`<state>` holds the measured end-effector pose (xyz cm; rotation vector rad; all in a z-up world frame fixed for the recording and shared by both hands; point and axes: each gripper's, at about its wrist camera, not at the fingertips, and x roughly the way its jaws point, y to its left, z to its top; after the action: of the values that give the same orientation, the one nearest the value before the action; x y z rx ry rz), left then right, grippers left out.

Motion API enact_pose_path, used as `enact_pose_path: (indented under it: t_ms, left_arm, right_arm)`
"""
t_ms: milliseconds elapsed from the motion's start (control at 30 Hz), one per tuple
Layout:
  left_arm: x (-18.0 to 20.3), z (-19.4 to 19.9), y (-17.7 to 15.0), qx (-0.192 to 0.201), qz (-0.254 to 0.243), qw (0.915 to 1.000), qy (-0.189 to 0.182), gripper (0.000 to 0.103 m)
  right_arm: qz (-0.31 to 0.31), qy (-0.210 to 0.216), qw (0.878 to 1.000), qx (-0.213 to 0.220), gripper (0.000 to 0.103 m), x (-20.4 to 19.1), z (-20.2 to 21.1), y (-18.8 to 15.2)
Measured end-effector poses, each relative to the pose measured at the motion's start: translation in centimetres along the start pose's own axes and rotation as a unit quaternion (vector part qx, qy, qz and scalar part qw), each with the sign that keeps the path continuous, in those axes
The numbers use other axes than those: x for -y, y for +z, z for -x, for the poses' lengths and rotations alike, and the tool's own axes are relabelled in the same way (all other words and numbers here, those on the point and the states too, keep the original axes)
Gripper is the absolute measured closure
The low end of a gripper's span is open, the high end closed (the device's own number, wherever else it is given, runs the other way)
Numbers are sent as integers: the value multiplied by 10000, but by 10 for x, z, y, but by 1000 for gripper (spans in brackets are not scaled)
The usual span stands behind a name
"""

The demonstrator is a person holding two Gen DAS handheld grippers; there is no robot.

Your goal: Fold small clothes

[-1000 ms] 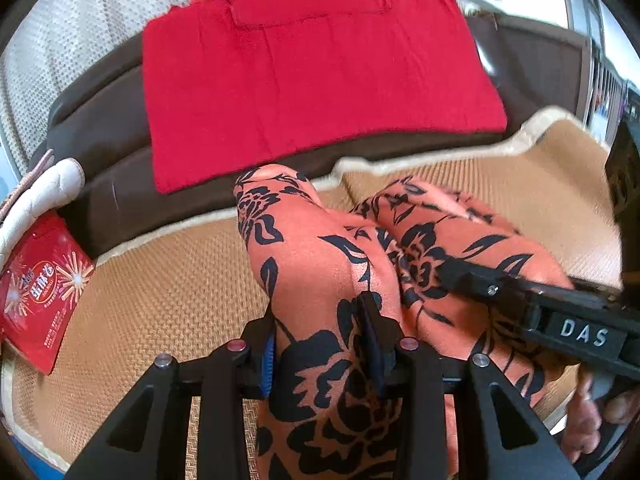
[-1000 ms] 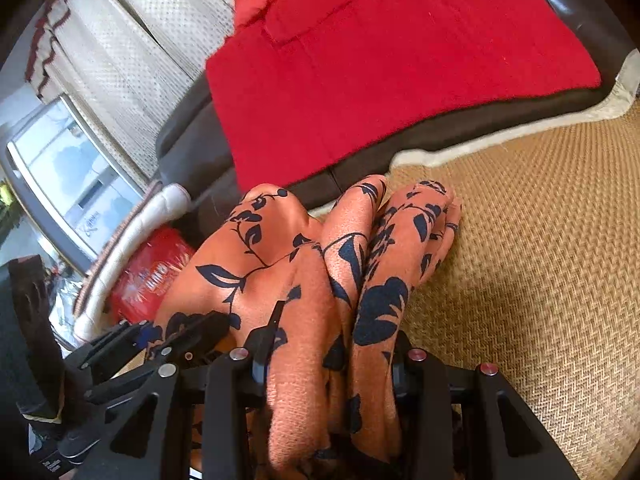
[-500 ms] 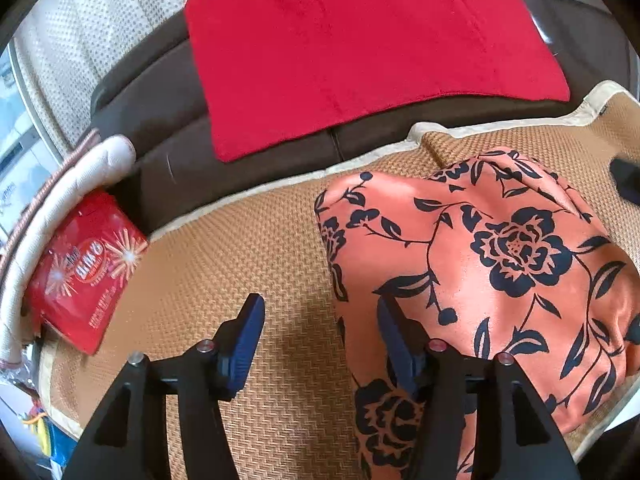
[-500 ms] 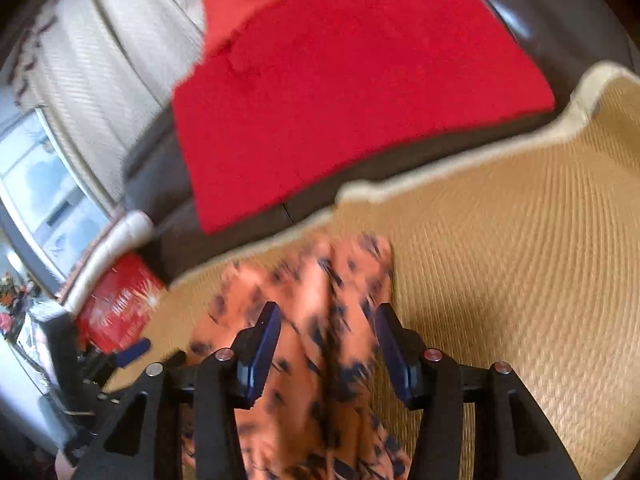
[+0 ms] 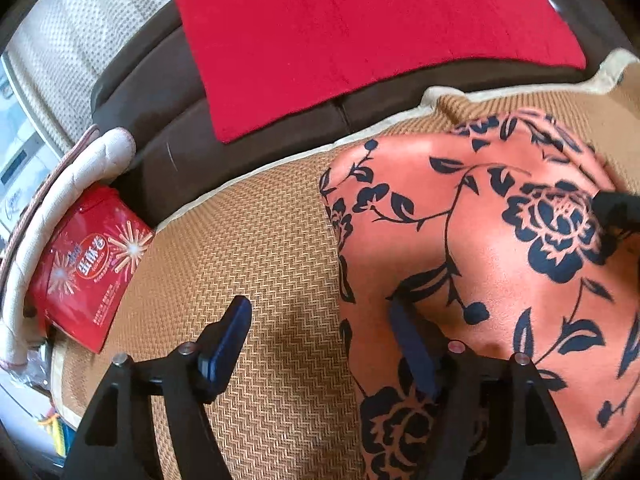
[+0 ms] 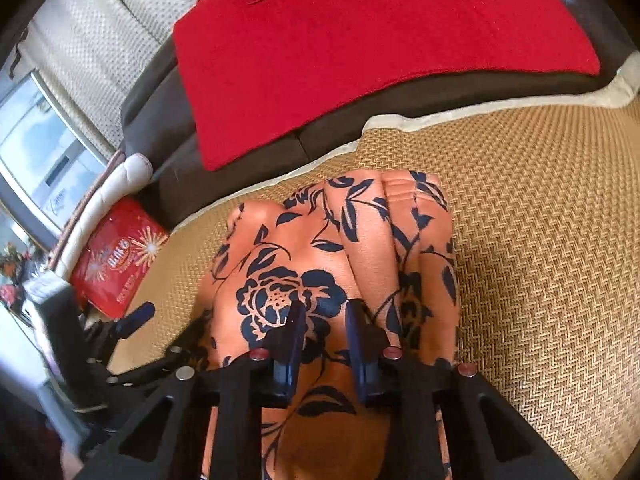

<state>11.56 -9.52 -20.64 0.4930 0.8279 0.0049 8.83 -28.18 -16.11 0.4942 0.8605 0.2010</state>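
Observation:
An orange garment with black flowers [image 5: 480, 248] lies folded on the woven tan mat [image 5: 260, 240]; it also shows in the right wrist view [image 6: 328, 256]. My left gripper [image 5: 320, 316] is open, its left finger over bare mat and its right finger at the garment's left edge. My right gripper [image 6: 322, 316] is open with a narrow gap, hovering over the garment's middle with nothing between the fingers. The right gripper's tip [image 5: 616, 204] shows at the left view's right edge. The left gripper [image 6: 132, 320] shows at the right view's left.
A red cloth [image 5: 360, 40] lies on the dark brown sofa cushion [image 5: 160, 128] behind the mat. A red snack packet [image 5: 88, 268] leans beside a cream padded rim [image 5: 36, 240] at the left. Bare mat [image 6: 540, 240] lies right of the garment.
Both grippers let go of the garment and opened. The garment dropped flat onto the mat. The left gripper moved left off the cloth; the right gripper came down over it.

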Motion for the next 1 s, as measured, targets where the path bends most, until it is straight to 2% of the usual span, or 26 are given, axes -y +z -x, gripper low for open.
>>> enact_pose_path:
  t_ms: [367,600,667,767,867,1000]
  left_arm:
    - [-5,2,-1,85,41,9999,-78,30]
    - [-8,-3,-2,105,29,9999,-77,30]
    - [-8,-3,-4,155,-22,9999,-61,30]
    - [-7,-2,-6,242,-65,9996,-93,30]
    - [-7,-1,-6,247,-74,9996,-81,30]
    - [-11,-1,-6,181,29,9997,-134,30]
  right_arm:
    - [-101,42,9999,-25,80,-1,0,4]
    - [156,376,9976,551,76,-24,12,28]
    - [25,359,9981,501,76,-24,2,35]
    - [-537,-141,9979,-320,74,0,-42,35]
    - [-945,177,9951,-235,75,12,-37,36]
    - [-367,37,9993,67,73,-9,-3,21]
